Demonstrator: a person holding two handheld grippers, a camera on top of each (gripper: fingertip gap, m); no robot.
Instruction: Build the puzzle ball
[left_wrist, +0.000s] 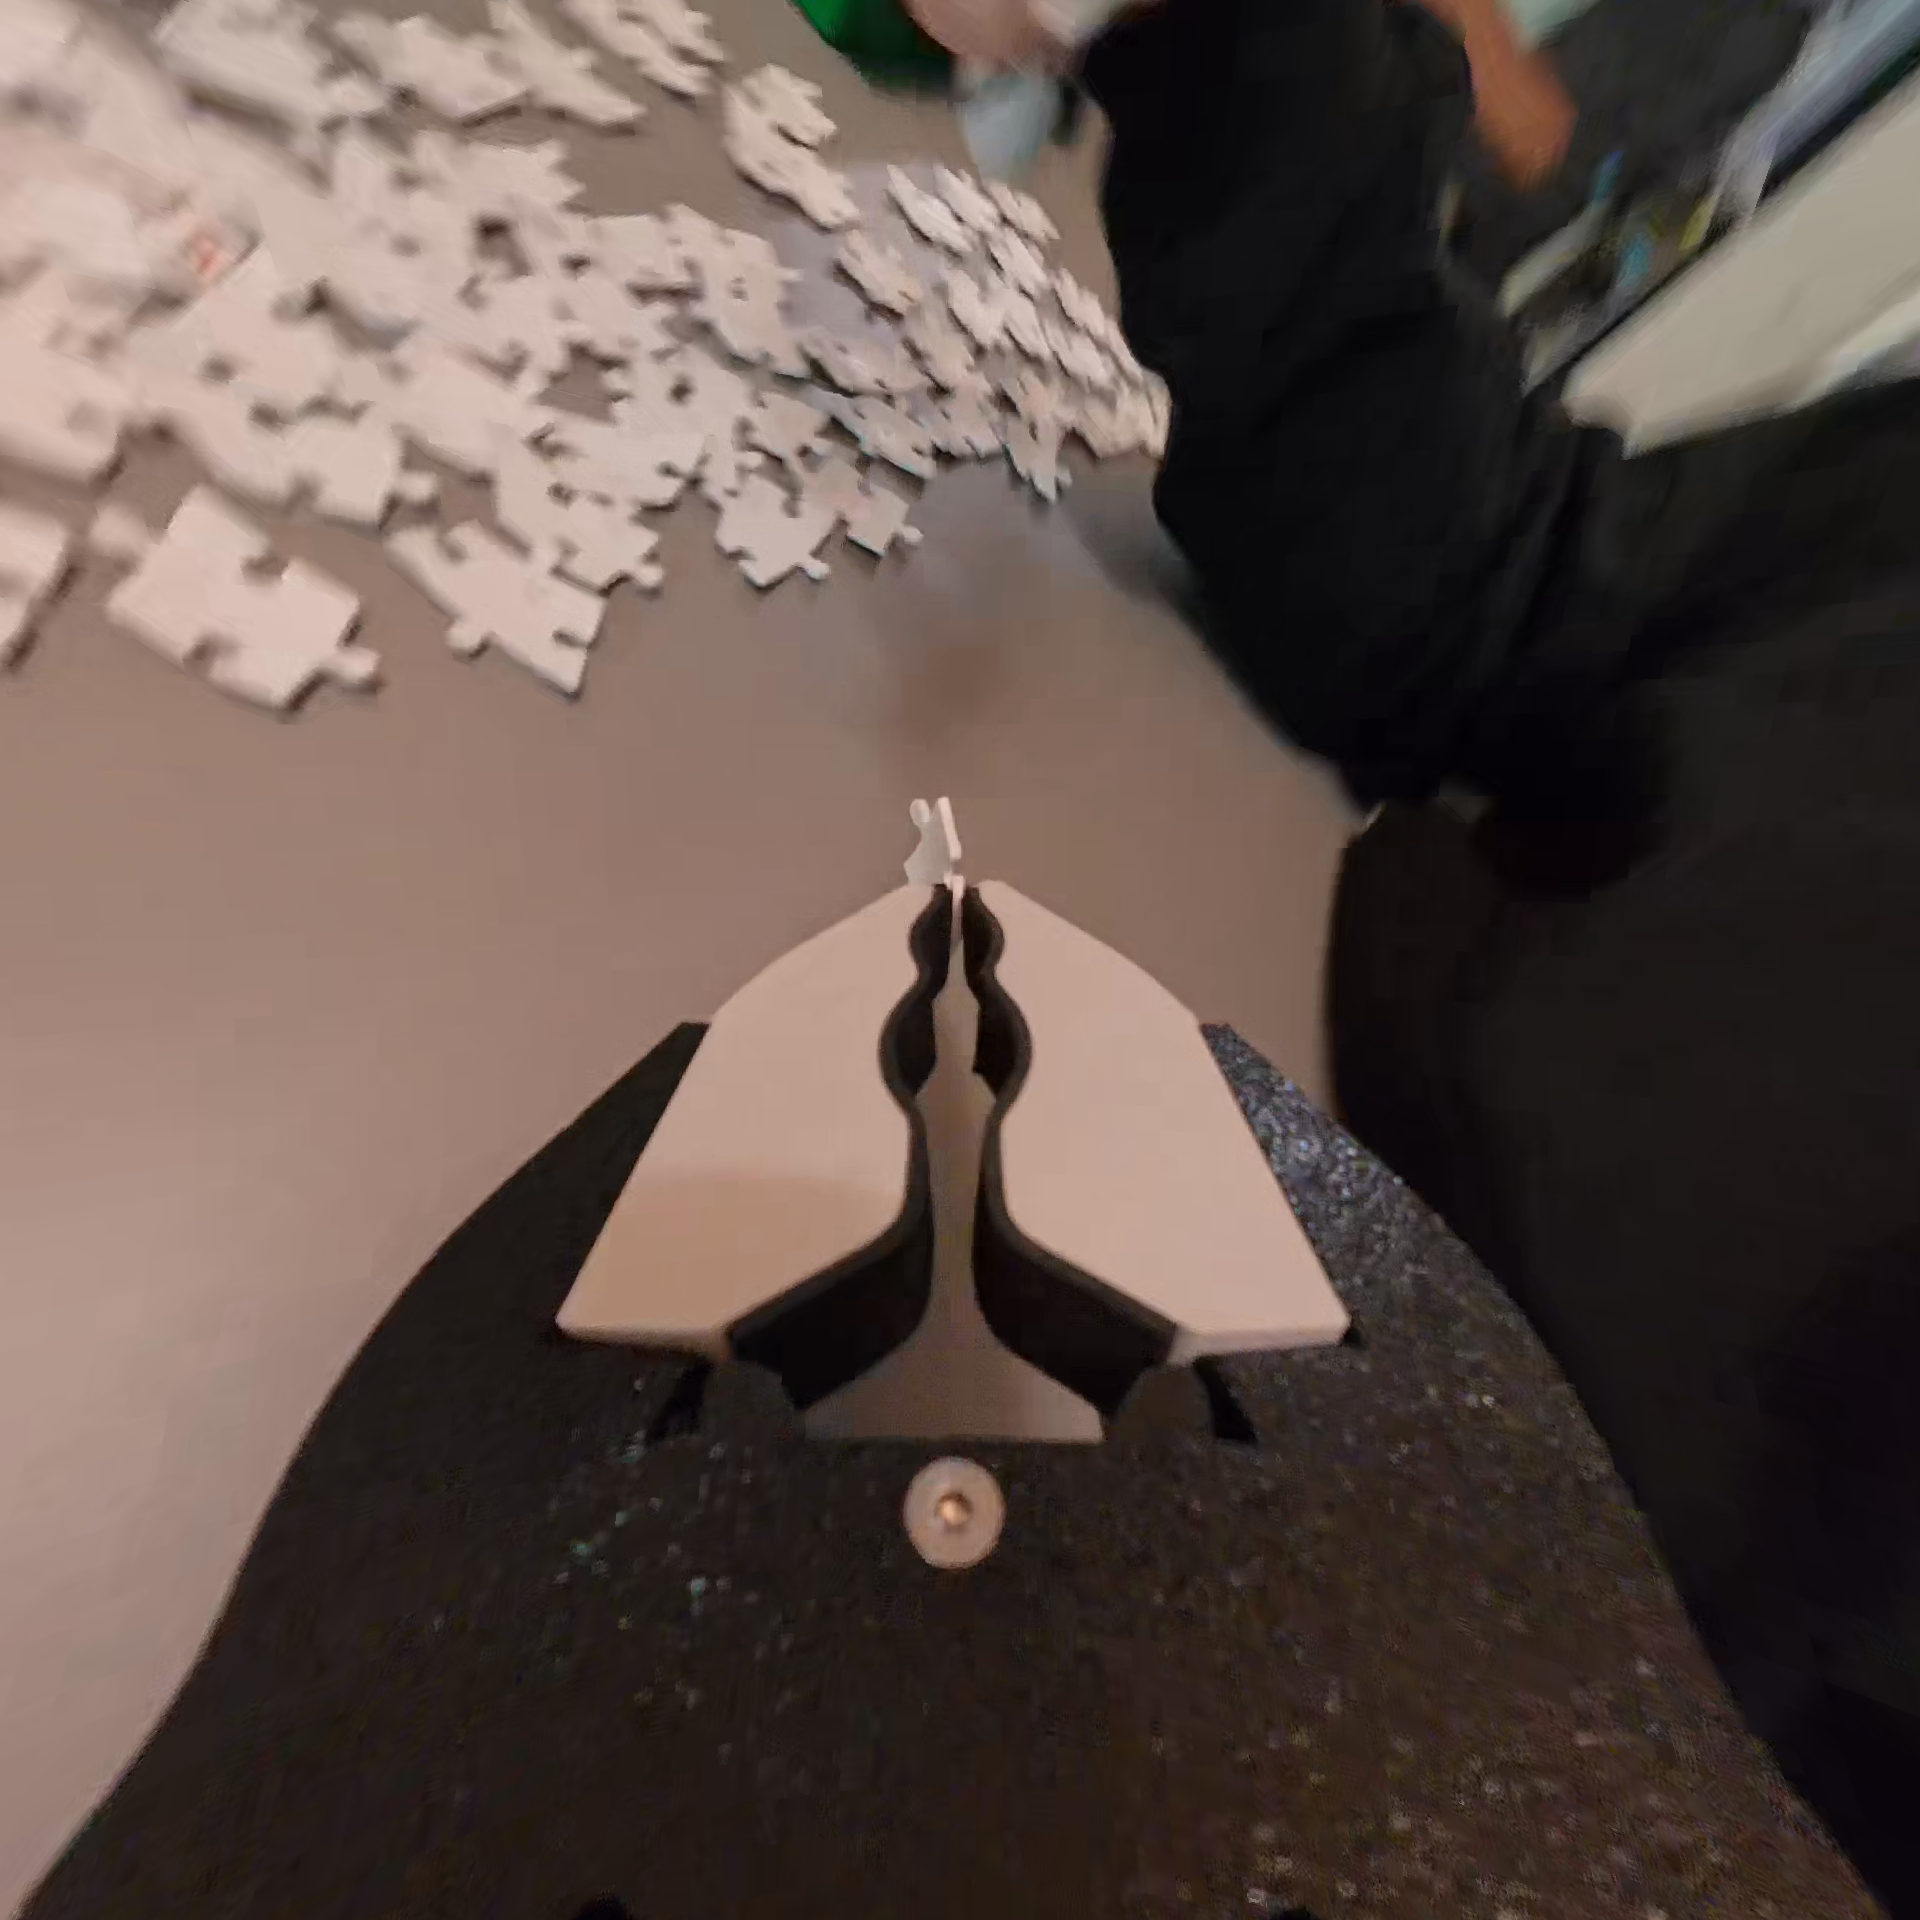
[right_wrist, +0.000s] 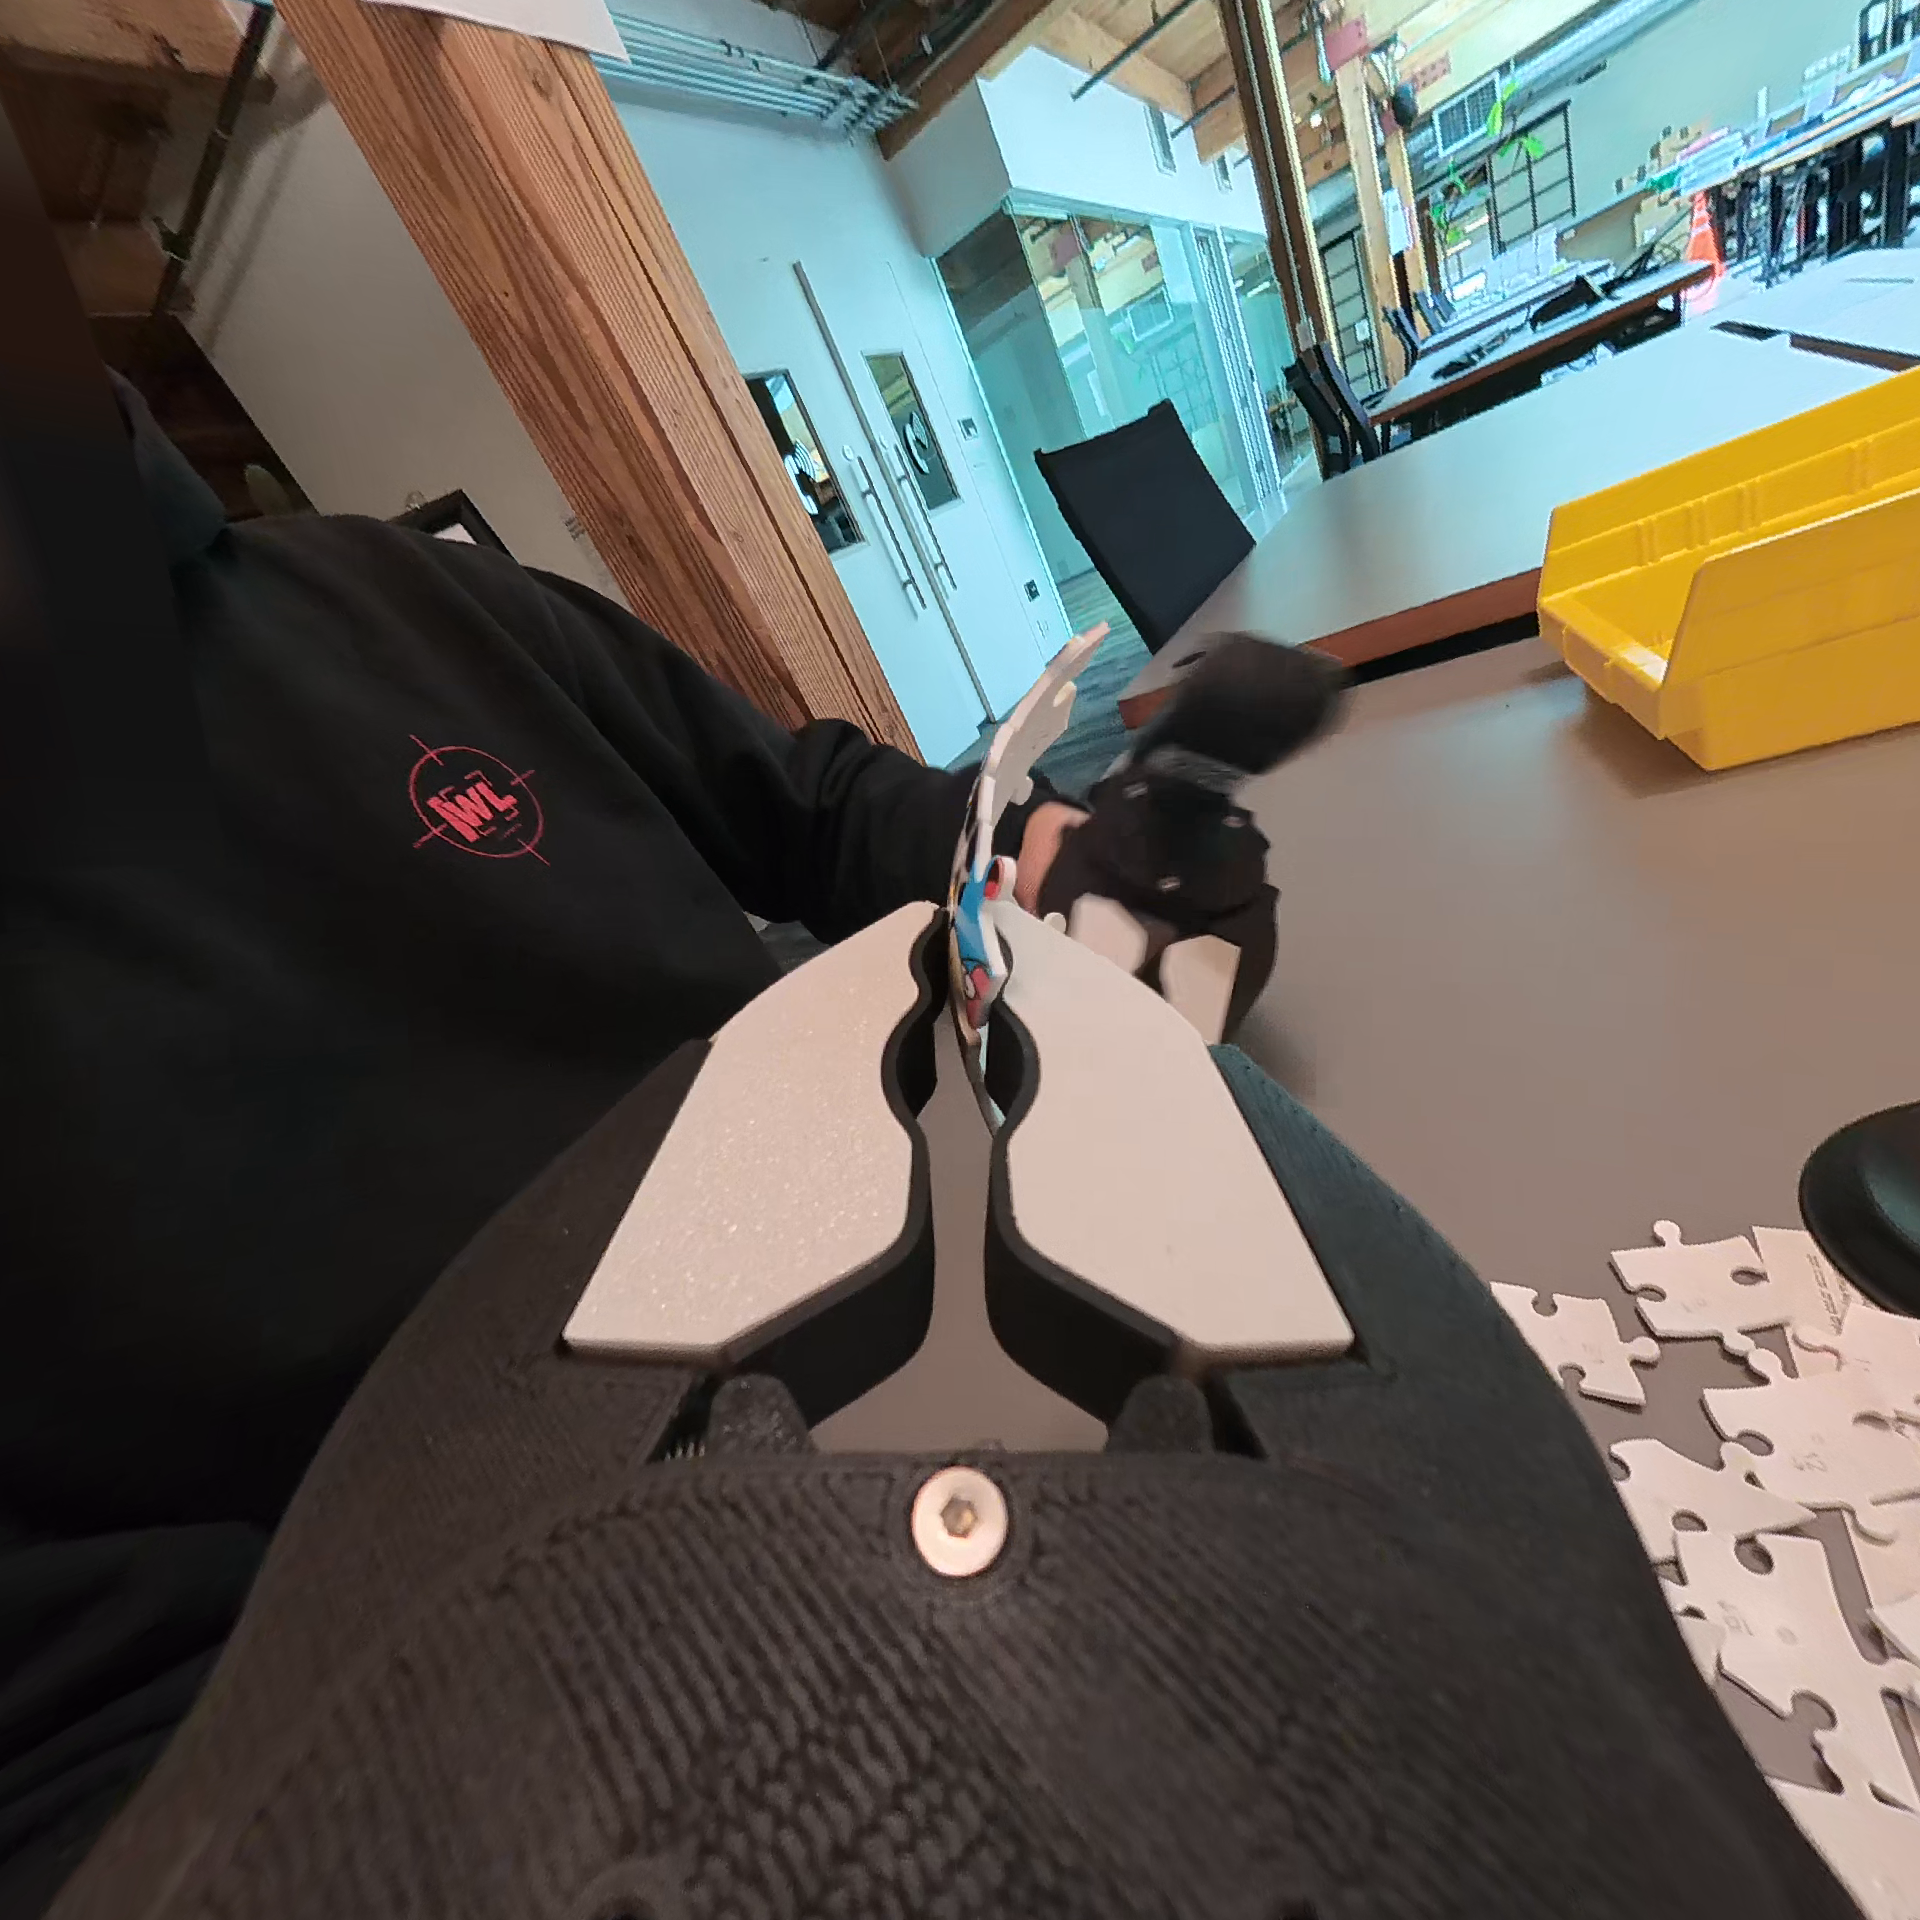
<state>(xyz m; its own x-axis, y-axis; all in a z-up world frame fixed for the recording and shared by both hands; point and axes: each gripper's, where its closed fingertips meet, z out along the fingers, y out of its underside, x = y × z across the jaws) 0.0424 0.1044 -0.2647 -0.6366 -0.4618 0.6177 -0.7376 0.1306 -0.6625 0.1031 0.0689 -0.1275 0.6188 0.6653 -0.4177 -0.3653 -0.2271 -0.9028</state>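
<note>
My left gripper (left_wrist: 956, 889) is shut on a small white puzzle piece (left_wrist: 932, 844) that sticks up edge-on from its fingertips, above the grey table (left_wrist: 520, 987). A heap of white puzzle pieces (left_wrist: 540, 343) lies beyond it on the table. My right gripper (right_wrist: 971, 935) is shut on a curved strip of joined puzzle pieces (right_wrist: 1013, 774), white on one side and printed blue and red on the other, held up in the air. The left gripper also shows blurred in the right wrist view (right_wrist: 1174, 914), low over the table.
A person in a black top (right_wrist: 364, 831) sits close at the left. A yellow bin (right_wrist: 1745, 613) stands at the back right of the table. Loose white pieces (right_wrist: 1766, 1455) and a black round object (right_wrist: 1870, 1205) lie at the right. A black sleeve (left_wrist: 1403, 468) crosses the left wrist view.
</note>
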